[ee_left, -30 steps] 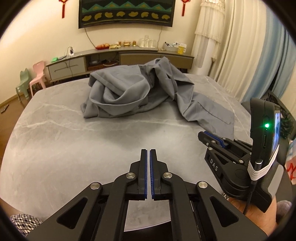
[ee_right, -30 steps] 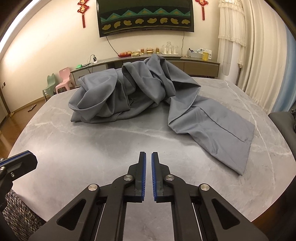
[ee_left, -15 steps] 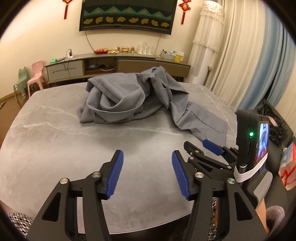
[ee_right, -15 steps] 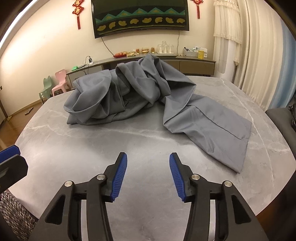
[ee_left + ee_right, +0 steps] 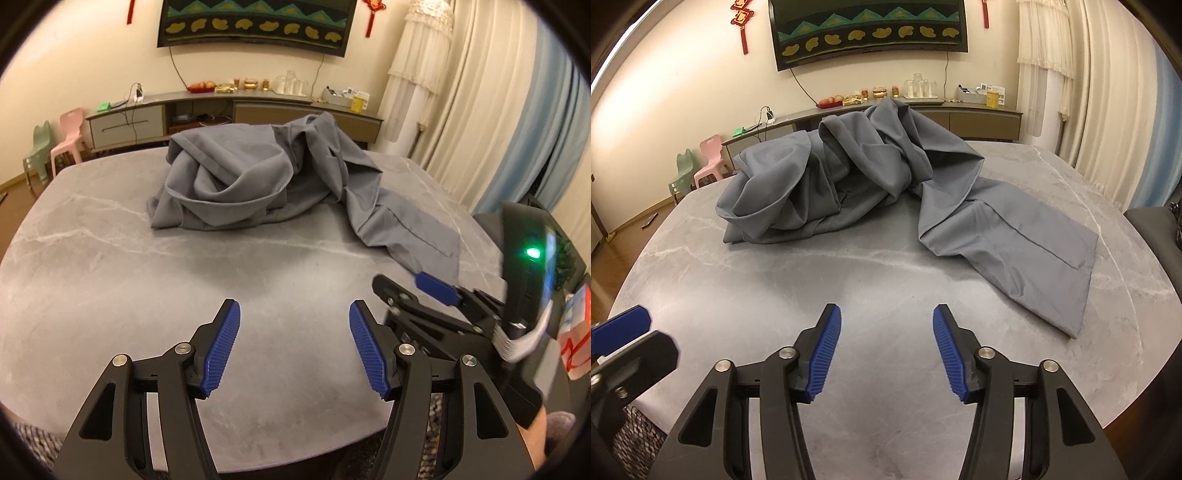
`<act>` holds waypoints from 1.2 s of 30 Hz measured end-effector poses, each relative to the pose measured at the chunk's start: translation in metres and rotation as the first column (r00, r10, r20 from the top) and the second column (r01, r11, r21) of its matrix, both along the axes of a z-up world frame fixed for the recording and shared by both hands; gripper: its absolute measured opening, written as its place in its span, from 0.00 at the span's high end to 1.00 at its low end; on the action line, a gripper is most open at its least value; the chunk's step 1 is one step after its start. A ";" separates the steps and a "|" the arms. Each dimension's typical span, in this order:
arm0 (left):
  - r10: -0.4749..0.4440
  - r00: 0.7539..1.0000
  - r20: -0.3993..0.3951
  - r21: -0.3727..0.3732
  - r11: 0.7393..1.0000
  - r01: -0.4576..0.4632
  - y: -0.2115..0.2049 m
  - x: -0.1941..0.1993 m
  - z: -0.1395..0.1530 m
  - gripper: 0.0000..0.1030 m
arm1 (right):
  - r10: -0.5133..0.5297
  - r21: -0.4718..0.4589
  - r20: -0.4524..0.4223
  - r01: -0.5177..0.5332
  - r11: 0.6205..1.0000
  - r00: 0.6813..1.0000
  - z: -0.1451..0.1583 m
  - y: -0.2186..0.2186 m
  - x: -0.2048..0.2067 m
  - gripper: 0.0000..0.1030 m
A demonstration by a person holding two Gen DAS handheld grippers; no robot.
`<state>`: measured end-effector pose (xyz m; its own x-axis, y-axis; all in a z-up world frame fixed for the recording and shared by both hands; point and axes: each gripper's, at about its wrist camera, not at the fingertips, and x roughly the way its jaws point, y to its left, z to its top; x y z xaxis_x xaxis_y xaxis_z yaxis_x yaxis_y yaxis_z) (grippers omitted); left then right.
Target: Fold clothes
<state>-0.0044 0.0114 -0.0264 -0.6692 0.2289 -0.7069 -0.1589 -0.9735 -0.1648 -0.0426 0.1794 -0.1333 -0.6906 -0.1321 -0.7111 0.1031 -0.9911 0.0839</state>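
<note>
- The left gripper [image 5: 294, 345] and right gripper [image 5: 886, 349] are hovering side by side, jaws spread wide, gripping nothing.
- The crumpled grey garment [image 5: 871, 177] is lying ahead of both (one flat end trailing right).
- A grey marble table [image 5: 849, 280] is carrying it; a sideboard [image 5: 236, 110] is standing beyond.

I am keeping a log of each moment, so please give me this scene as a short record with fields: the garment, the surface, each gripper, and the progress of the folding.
garment: crumpled grey fabric garment, heaped, one flat end spread toward the right
surface: grey marble-pattern table
left gripper: open, empty, above bare table, apart from the garment
right gripper: open, empty, short of the garment
background: dark patterned wall hanging, low sideboard
progress: folding not yet begun
</note>
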 end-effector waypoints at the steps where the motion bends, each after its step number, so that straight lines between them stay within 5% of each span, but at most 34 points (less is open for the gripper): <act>1: 0.002 1.000 0.000 -0.005 1.000 -0.002 -0.001 -0.007 -0.001 0.37 | -0.004 -0.011 0.002 0.004 1.000 1.000 0.000 0.002 -0.001 0.40; 5: 0.035 0.999 -0.031 -0.050 0.998 -0.037 -0.003 -0.057 -0.001 0.32 | -0.045 -0.097 0.015 0.046 0.994 0.999 0.002 0.018 -0.007 0.30; 10: 0.026 0.999 -0.043 -0.173 0.984 -0.034 0.015 -0.144 -0.023 0.31 | -0.077 -0.183 0.092 0.092 0.979 0.993 -0.013 0.033 -0.029 0.29; 11: 0.017 0.999 -0.042 -0.200 0.980 -0.025 0.020 -0.160 -0.030 0.36 | -0.074 -0.189 0.113 0.094 0.977 0.991 -0.017 0.034 -0.036 0.29; 12: 0.006 0.999 -0.038 -0.225 0.974 -0.015 0.025 -0.176 -0.036 0.82 | -0.071 -0.196 0.134 0.096 0.976 0.989 -0.022 0.035 -0.042 0.29; 13: -0.005 1.000 0.011 -0.231 0.973 0.008 0.024 -0.196 -0.042 0.90 | -0.069 -0.205 0.148 0.098 0.974 0.987 -0.025 0.037 -0.046 0.29; 15: 0.030 0.999 0.012 -0.114 0.993 -0.029 -0.003 -0.218 -0.021 0.92 | -0.068 -0.250 0.167 0.109 0.962 0.984 -0.030 0.044 -0.049 0.29; 17: 0.138 0.983 -0.124 0.005 0.990 -0.139 -0.056 -0.206 0.040 0.93 | -0.064 -0.288 0.171 0.112 0.951 0.983 -0.031 0.050 -0.049 0.29; 20: 0.244 0.950 -0.197 0.205 0.957 -0.204 -0.130 -0.147 0.091 0.93 | -0.047 -0.306 0.175 0.099 0.947 0.983 -0.033 0.049 -0.051 0.29; 22: 0.188 0.967 -0.170 0.153 0.975 -0.162 -0.134 -0.102 0.081 0.93 | -0.018 -0.315 0.189 0.078 0.946 0.982 -0.035 0.041 -0.053 0.29; 24: 0.089 0.996 -0.008 0.078 0.993 -0.088 -0.117 -0.070 0.033 0.91 | 0.017 -0.321 0.203 0.050 0.946 0.979 -0.036 0.033 -0.054 0.29; 25: 0.008 0.991 0.130 0.081 0.997 -0.018 -0.106 -0.054 -0.003 0.90 | 0.028 -0.317 0.199 0.038 0.948 0.980 -0.035 0.030 -0.053 0.29; 27: -0.056 0.967 0.248 0.108 0.994 0.030 -0.096 -0.035 -0.034 0.88 | 0.037 -0.298 0.180 0.019 0.954 0.983 -0.029 0.025 -0.052 0.29; 31: -0.148 0.958 0.245 0.190 0.977 0.102 -0.082 -0.013 -0.032 0.76 | 0.025 -0.227 0.111 0.001 0.974 0.994 -0.006 0.025 -0.056 0.28; 33: -0.157 0.967 0.199 0.191 0.974 0.119 -0.081 -0.009 -0.018 0.53 | 0.025 -0.204 0.088 -0.007 0.979 0.996 0.006 0.026 -0.068 0.25; 36: -0.146 0.978 0.147 0.212 0.971 0.113 -0.093 -0.009 -0.006 0.48 | 0.053 -0.180 0.064 -0.041 0.983 0.997 0.018 0.019 -0.094 0.22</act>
<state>-0.0130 -0.0812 -0.0327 -0.5062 0.4547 -0.7328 -0.2368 -0.8903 -0.3889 -0.1368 0.1984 -0.1153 -0.6311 -0.2917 -0.7188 0.1369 -0.9539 0.2669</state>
